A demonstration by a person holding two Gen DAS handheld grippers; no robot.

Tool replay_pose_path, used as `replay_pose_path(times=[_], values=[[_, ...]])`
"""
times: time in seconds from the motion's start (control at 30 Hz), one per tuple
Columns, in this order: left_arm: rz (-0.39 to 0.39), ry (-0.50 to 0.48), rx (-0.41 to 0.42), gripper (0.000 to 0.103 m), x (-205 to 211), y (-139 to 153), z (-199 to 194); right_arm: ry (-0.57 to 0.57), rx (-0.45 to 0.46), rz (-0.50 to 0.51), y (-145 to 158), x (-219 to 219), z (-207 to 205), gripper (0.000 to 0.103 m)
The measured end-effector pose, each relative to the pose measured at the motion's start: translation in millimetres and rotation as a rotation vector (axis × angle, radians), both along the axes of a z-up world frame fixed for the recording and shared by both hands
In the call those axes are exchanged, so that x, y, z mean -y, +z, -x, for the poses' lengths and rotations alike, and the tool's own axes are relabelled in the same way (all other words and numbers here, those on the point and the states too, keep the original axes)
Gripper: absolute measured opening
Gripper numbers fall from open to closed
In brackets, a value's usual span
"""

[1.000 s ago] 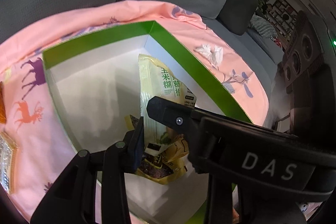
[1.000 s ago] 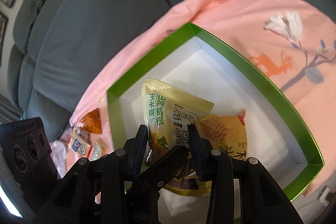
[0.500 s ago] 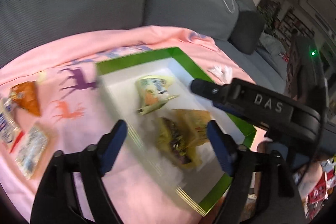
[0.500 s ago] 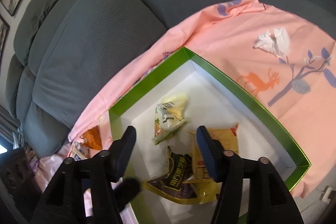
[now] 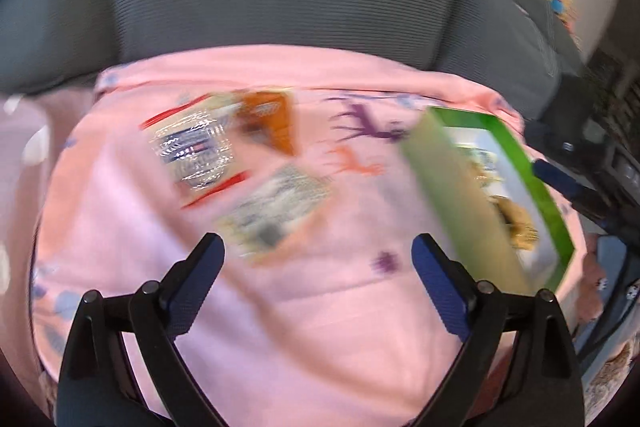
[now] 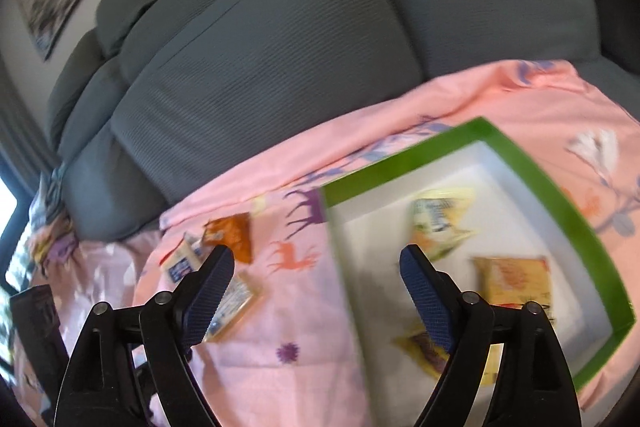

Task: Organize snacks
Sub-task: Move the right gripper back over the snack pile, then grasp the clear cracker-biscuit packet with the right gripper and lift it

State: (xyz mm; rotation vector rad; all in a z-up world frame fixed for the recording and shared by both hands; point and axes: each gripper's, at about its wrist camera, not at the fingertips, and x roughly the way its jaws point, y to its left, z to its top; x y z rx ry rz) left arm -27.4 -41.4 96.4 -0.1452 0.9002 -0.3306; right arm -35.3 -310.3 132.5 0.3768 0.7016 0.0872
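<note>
Both views are smeared by motion. The left gripper (image 5: pixel 316 253) hangs over the pink cloth (image 5: pixel 304 311) with its jaws spread wide and nothing between them; the right gripper (image 6: pixel 316 265) is likewise wide open and empty. The green-rimmed box (image 6: pixel 576 227) sits toward the right edge of the cloth, holding a pale yellow packet (image 6: pixel 438 221) near its far side, an orange-yellow packet (image 6: pixel 514 281) at its right side and a dark purple and yellow packet (image 6: pixel 426 349) at its near side. Outside the box, toward the left edge of the cloth, lie an orange packet (image 5: pixel 272 121), a silvery packet with red stripes (image 5: pixel 194 151) and a pale printed packet (image 5: pixel 280 205), close together. A grey sofa (image 6: pixel 260 51) rises behind the cloth
</note>
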Motion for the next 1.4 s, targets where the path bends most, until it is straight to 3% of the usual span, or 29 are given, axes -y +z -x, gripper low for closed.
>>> replay_pose_path(times=[0.13,0.27,0.5,0.57,0.63,0.7,0.87,0.97,1.1,1.4], values=[[0.016,0.089,-0.032,0.095,-47.7,-19.1,2.8,0.054,-0.028,0.028,-13.4,-33.1,-12.0,0.086],[0.107,0.200,-0.101,0.094,-88.2,-45.8,-2.7,0.144,-0.115,0.068,-35.6,-69.2,-26.9,0.086],[0.246,0.161,-0.184,0.089,-88.3,-63.8,-17.5,0.262,-0.247,0.121,-65.4,-116.8,-62.6,0.086],[0.242,0.125,-0.179,0.087,-78.1,-63.5,-18.7,0.301,-0.275,0.144,-71.1,-127.6,-76.3,0.086],[0.237,0.104,-0.168,0.073,-67.6,-62.1,-19.8,0.315,-0.309,0.160,-77.8,-135.4,-92.2,0.086],[0.251,0.091,-0.173,0.068,-62.0,-64.0,-24.9,0.320,-0.319,0.159,-83.0,-139.0,-106.0,0.086],[0.287,0.098,-0.189,0.064,-52.9,-70.4,-37.1,0.335,-0.337,0.164,-98.1,-143.5,-129.3,0.085],[0.287,0.114,-0.176,0.056,-52.3,-70.6,-38.9,0.367,-0.377,0.134,-108.6,-145.6,-134.1,0.071],[0.308,0.112,-0.187,0.037,-53.6,-74.8,-41.0,0.404,-0.345,0.154,-106.5,-152.7,-122.2,0.057],[0.238,0.106,-0.164,0.035,-53.5,-67.1,-29.9,0.405,-0.340,0.165,-101.5,-160.5,-86.7,0.056]])
